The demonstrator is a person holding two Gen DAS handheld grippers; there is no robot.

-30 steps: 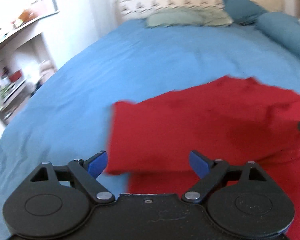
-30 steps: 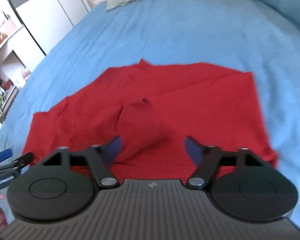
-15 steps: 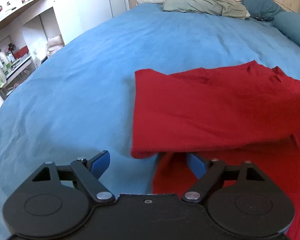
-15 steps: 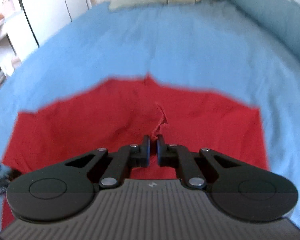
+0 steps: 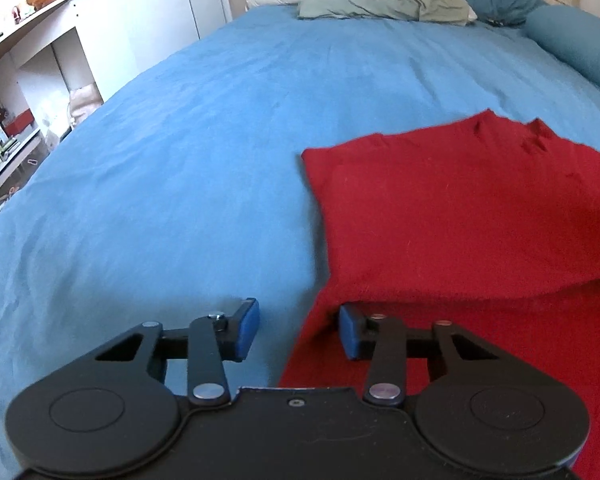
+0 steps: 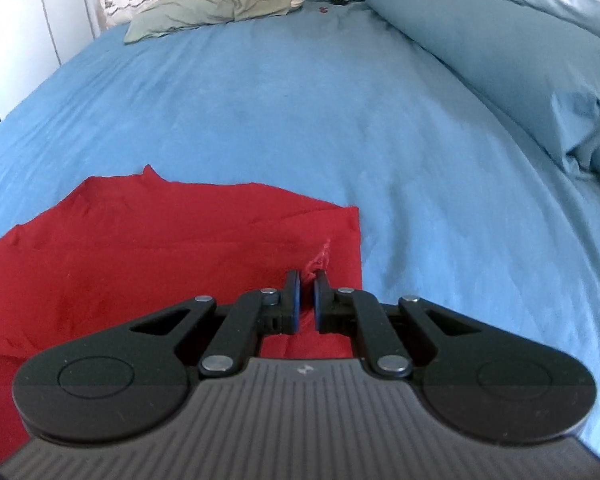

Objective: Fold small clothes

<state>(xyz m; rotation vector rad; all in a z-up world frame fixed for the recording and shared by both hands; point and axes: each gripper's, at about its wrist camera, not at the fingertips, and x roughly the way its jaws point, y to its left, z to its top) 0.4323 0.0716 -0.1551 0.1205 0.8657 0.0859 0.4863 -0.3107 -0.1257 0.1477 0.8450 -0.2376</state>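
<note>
A red garment [image 5: 460, 216] lies on the blue bedsheet [image 5: 188, 152], partly folded, with a top layer laid over the lower one. My left gripper [image 5: 298, 330] is open at the garment's near left edge; its right finger [image 5: 350, 330] sits at the edge of the upper layer, the left finger over bare sheet. In the right wrist view the garment [image 6: 140, 248] lies to the left and ahead. My right gripper [image 6: 305, 300] is shut on a pinch of red cloth [image 6: 318, 260] near the garment's right edge.
Pillows [image 5: 384, 4] lie at the head of the bed. A rolled blue duvet [image 6: 500, 48] runs along the right side. White shelves with small items [image 5: 16, 92] stand left of the bed.
The right gripper shut on the cloth and carried it to the right, across the garment. The left gripper stayed open and now sits at the garment's near left edge.
</note>
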